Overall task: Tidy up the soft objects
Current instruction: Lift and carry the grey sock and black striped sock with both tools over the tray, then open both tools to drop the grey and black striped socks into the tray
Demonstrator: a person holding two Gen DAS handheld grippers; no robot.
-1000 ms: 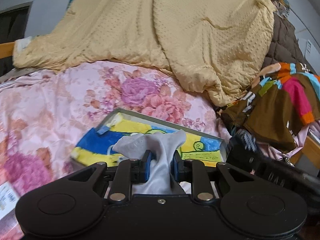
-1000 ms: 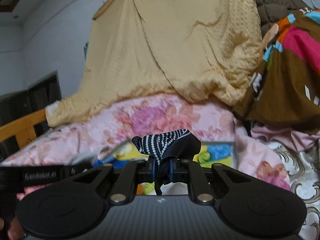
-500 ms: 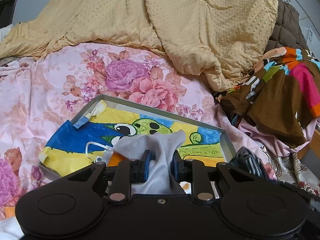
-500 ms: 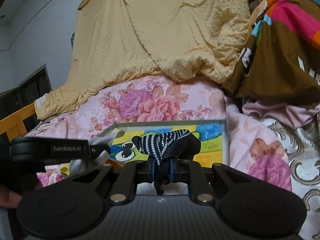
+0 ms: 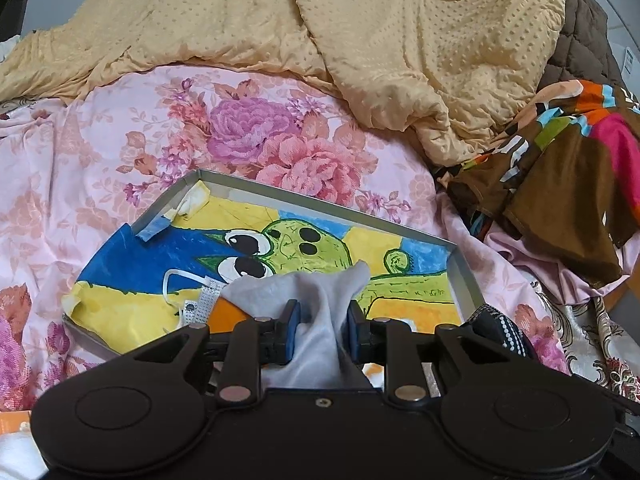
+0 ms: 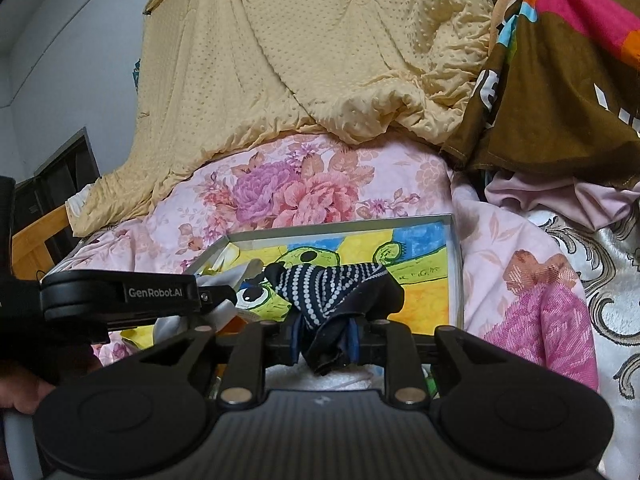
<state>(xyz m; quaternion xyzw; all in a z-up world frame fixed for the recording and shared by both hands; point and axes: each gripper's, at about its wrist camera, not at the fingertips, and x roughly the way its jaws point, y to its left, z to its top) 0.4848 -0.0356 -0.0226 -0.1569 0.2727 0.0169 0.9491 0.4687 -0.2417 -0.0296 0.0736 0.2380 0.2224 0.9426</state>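
Note:
My left gripper (image 5: 319,330) is shut on a light grey cloth (image 5: 316,292) and holds it over the near edge of a metal tray (image 5: 464,276) lined with a cartoon drawing. My right gripper (image 6: 324,338) is shut on a dark navy cloth with white dots (image 6: 332,284), over the same tray (image 6: 454,276) at its near right. The dotted cloth also shows at the right in the left wrist view (image 5: 500,328). The left gripper shows at the left in the right wrist view (image 6: 216,296). A white tag with a loop cord (image 5: 196,296) lies in the tray.
The tray rests on a pink floral bedspread (image 5: 120,152). A yellow dotted blanket (image 5: 320,20) is heaped behind. A brown, multicoloured garment (image 5: 560,168) lies at the right. A wooden bed rail (image 6: 36,240) runs at the left.
Both grippers have moved forward and down toward the tray, each still holding its cloth. The tray now fills more of both views.

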